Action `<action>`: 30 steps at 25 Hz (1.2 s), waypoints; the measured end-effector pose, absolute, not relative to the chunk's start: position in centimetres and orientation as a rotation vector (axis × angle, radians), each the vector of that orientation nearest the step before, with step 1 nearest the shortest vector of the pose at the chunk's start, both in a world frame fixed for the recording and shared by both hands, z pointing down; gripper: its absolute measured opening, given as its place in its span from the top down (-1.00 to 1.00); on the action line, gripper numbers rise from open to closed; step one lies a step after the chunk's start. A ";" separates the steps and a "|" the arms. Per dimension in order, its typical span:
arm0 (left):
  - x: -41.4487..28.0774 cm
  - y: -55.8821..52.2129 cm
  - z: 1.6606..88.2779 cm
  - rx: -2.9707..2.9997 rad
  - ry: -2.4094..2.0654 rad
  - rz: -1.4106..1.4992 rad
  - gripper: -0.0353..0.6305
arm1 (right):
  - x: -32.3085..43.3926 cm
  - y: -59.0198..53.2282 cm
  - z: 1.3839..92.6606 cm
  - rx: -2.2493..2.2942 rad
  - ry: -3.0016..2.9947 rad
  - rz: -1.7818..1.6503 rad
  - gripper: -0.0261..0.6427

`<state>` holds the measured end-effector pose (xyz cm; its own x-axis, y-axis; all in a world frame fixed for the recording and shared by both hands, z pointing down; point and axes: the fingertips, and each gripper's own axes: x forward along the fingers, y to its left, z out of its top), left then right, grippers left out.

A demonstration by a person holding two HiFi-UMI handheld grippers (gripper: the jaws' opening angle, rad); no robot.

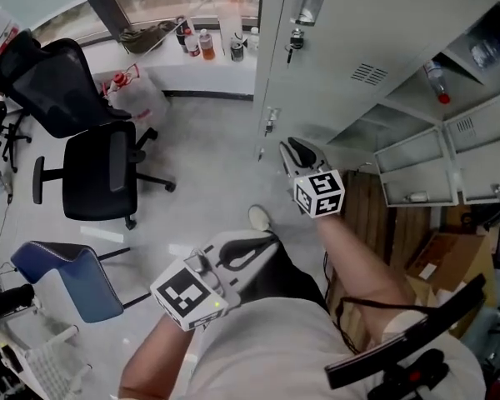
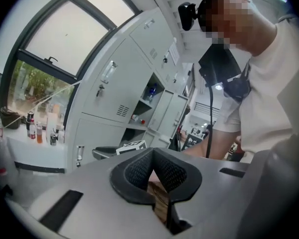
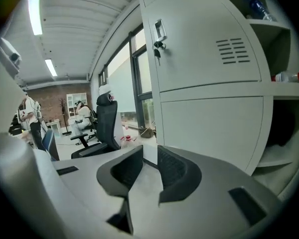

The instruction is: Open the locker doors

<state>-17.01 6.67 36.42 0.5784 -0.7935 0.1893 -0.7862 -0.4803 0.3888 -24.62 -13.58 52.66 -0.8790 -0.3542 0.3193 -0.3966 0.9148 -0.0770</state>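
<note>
A grey locker bank [image 1: 350, 65] stands ahead of me. Its left column has two closed doors, the upper with a handle and key [image 1: 297, 38], the lower with a small latch [image 1: 271, 122]. To the right, two doors [image 1: 417, 173] hang open and show shelves with a bottle [image 1: 437, 82]. My right gripper [image 1: 290, 148] is just right of the lower latch, open, with nothing between its pads. In the right gripper view the right gripper [image 3: 149, 156] faces the edge of the closed lower door [image 3: 209, 128]. My left gripper [image 1: 262, 244] hangs low by my body, shut and empty; the left gripper view shows the left gripper [image 2: 152, 157] with pads touching.
Two black office chairs [image 1: 100, 169] and a blue seat [image 1: 75, 277] stand on the floor to the left. Several bottles [image 1: 204, 44] line the window sill. A cardboard box [image 1: 437, 261] lies below the open doors. My shoe [image 1: 260, 217] is near the locker base.
</note>
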 end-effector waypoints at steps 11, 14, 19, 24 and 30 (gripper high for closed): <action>-21.4 2.7 39.0 2.288 -1.353 -0.048 0.86 | -31.1 -20.0 60.3 0.627 -2.701 0.267 0.67; -22.1 2.1 39.5 2.270 -1.362 -0.052 0.86 | -32.5 -20.8 61.4 0.628 -2.691 0.263 0.65; -22.5 1.6 40.2 2.254 -1.357 -0.049 0.86 | -33.4 -22.1 63.0 0.690 -2.656 0.302 0.58; -23.1 1.3 40.7 2.229 -1.369 -0.058 0.86 | -34.0 -22.8 64.0 0.731 -2.634 0.331 0.57; -23.3 1.2 41.1 2.204 -1.365 -0.084 0.86 | -34.7 -23.1 64.8 0.749 -2.617 0.306 0.57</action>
